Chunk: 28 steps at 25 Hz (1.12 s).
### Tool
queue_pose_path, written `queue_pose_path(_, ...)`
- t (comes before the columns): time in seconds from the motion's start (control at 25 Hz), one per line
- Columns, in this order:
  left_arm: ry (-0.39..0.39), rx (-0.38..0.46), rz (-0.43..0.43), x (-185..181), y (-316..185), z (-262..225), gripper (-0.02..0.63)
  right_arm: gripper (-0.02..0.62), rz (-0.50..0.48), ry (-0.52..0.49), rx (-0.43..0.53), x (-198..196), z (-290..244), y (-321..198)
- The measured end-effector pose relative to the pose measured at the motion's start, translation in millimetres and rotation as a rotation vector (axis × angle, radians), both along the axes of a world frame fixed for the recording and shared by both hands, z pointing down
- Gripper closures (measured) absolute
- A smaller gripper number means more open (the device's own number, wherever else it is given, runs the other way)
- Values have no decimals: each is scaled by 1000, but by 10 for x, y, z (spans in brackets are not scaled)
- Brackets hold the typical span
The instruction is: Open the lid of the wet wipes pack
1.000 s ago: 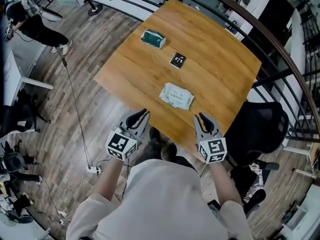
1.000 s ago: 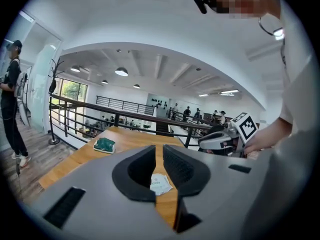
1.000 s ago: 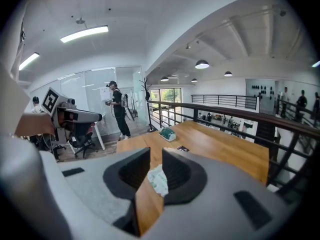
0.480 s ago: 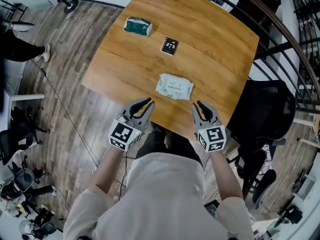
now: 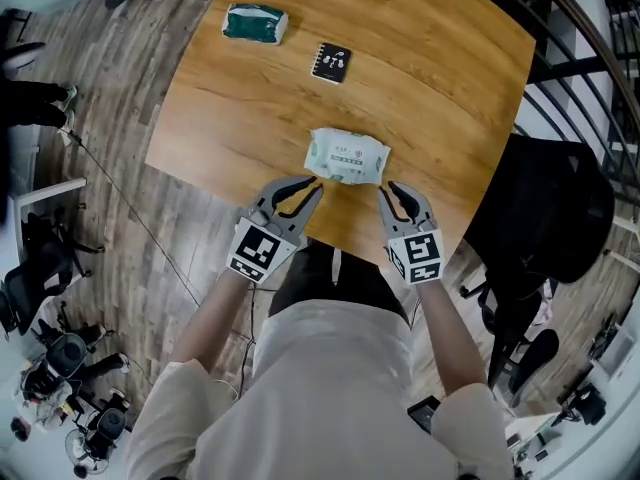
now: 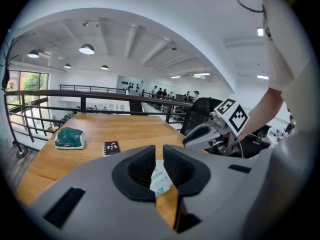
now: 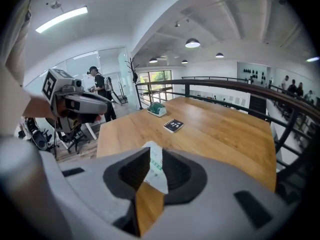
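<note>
Wipes pack (image 5: 347,157) lies just ahead between left tool (image 5: 312,195) and right tool (image 5: 389,190), both narrowly open, empty.

Notebook (image 5: 330,62) behind wipes pack (image 5: 346,156), on table (image 5: 440,88)

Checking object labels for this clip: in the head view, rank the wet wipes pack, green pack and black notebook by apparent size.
1. wet wipes pack: largest, but nearest the camera.
2. green pack: slightly smaller, but farthest, so these two are unsure.
3. black notebook: clearly smallest.

Left tool (image 5: 306,197), right tool (image 5: 391,196): nearer wipes pack (image 5: 347,156)
</note>
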<state>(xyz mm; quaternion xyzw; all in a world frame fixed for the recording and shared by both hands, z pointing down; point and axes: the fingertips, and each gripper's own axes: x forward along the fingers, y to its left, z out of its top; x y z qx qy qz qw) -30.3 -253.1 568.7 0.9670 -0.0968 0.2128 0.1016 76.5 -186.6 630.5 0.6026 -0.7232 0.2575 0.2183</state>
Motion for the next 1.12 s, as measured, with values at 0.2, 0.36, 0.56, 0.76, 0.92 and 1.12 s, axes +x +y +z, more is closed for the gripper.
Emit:
queue_pose_path(0.2, -85, 51, 100, 267, 25, 372, 565, 534, -20, -26, -50, 53, 404, -86)
queue_pose_path(0.36, -159, 111, 193, 485, 49, 694, 565, 534, -61, -33, -91, 60, 747, -140)
queue_pose_path(0.56, -245, 182, 312, 685, 107, 1066, 558, 534, -128, -28, -114, 40, 1099, -203)
queue_pose_path(0.76, -338, 282, 440, 786, 161, 1383, 548, 534, -213, 21, -138, 47, 1298, -210)
queue_pose_path(0.92, -401, 339, 531, 802, 213, 1607, 543, 534, -232, 15, -136, 30, 1402, -209)
queue_pose_path(1.12, -473, 427, 633, 775, 258, 1801, 532, 534, -235, 3, -125, 24, 1448, -229)
